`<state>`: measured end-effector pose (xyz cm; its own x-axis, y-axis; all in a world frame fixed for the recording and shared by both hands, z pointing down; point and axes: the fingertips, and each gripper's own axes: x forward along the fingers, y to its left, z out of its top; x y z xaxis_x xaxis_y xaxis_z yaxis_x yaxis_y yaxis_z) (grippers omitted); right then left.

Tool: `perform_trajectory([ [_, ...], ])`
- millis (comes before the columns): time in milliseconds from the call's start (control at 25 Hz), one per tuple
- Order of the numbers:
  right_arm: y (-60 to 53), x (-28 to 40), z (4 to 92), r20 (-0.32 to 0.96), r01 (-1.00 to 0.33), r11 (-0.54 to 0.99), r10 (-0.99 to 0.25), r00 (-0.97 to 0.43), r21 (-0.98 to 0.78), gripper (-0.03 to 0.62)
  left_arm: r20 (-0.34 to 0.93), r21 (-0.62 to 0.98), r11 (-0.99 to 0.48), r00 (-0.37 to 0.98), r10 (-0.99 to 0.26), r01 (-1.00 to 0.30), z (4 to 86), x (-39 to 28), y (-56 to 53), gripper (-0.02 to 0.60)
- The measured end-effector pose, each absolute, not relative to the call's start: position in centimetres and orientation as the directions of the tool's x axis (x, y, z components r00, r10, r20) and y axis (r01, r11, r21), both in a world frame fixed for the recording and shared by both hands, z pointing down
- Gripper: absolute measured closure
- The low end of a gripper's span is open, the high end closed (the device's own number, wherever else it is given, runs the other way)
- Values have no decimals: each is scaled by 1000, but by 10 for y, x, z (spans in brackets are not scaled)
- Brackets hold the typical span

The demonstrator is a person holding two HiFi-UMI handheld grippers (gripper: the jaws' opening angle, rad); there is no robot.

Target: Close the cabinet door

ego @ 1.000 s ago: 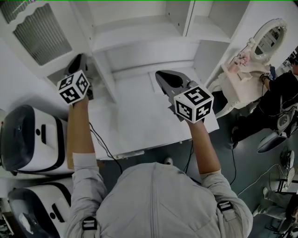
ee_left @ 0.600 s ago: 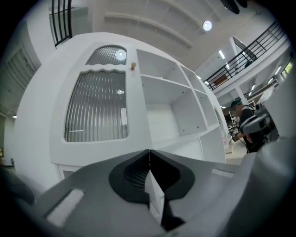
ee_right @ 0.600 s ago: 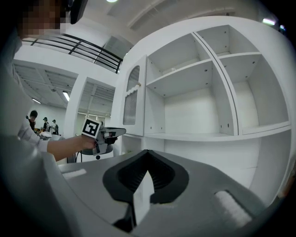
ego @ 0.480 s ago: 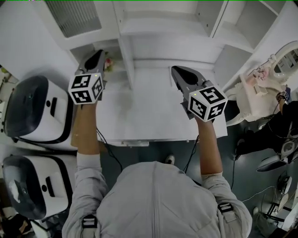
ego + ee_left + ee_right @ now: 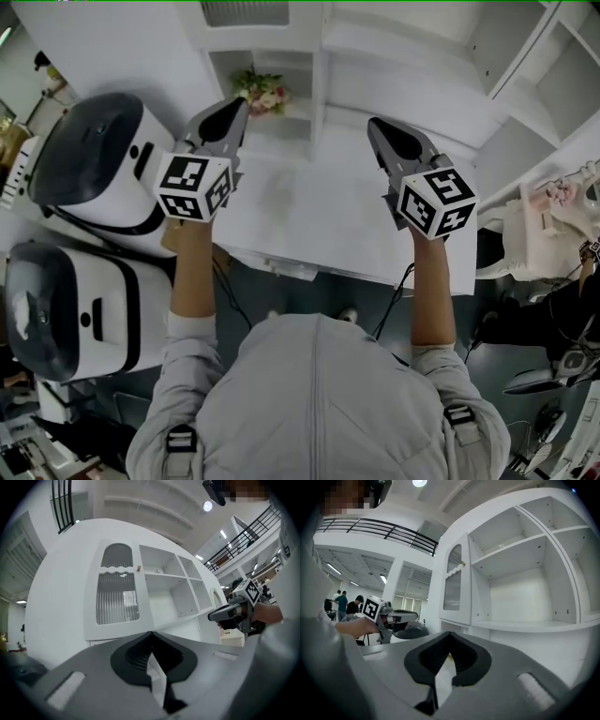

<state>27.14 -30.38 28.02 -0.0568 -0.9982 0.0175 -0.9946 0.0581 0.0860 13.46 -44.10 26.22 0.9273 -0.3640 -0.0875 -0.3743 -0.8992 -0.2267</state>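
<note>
The white cabinet door (image 5: 118, 598), with ribbed glass and a small knob (image 5: 139, 567), stands at the cabinet's left beside open shelves (image 5: 168, 597). It looks to lie along the cabinet front, though I cannot tell whether it is fully closed. The right gripper view shows the door (image 5: 454, 585) left of the shelves. My left gripper (image 5: 232, 111) hovers level over the counter (image 5: 309, 220) before a niche. Its jaws have just been closing, they are shut, and nothing is between them. My right gripper (image 5: 377, 129) is shut and empty, apart from the door.
A bunch of flowers (image 5: 262, 92) sits in the niche just beyond the left gripper. Two large white-and-black machines (image 5: 94, 159) (image 5: 66, 309) stand at the left. A white dressing table (image 5: 553, 225) and a person in black (image 5: 544, 319) are at the right.
Both grippers have moved along the cabinet front. The left one has left the door's edge and now points at the flower niche. The glass panel has shifted from upper left to top centre.
</note>
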Motion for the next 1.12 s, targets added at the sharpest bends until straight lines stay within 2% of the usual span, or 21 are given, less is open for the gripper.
perform_trajectory([
  [480,-316,233,266,-1,-976,159,-987,-161,151,592,-76,-278,-867,910,-408,-413,265,86,-408,566],
  [680,-318,224,268,24,-965,169,-986,-167,201,594,-69,-294,-859,906,-417,-418,265,80,-402,566],
  [1120,-319,216,270,29,-961,196,-981,-194,197,593,-43,-295,-860,905,-423,-416,272,76,-399,566],
])
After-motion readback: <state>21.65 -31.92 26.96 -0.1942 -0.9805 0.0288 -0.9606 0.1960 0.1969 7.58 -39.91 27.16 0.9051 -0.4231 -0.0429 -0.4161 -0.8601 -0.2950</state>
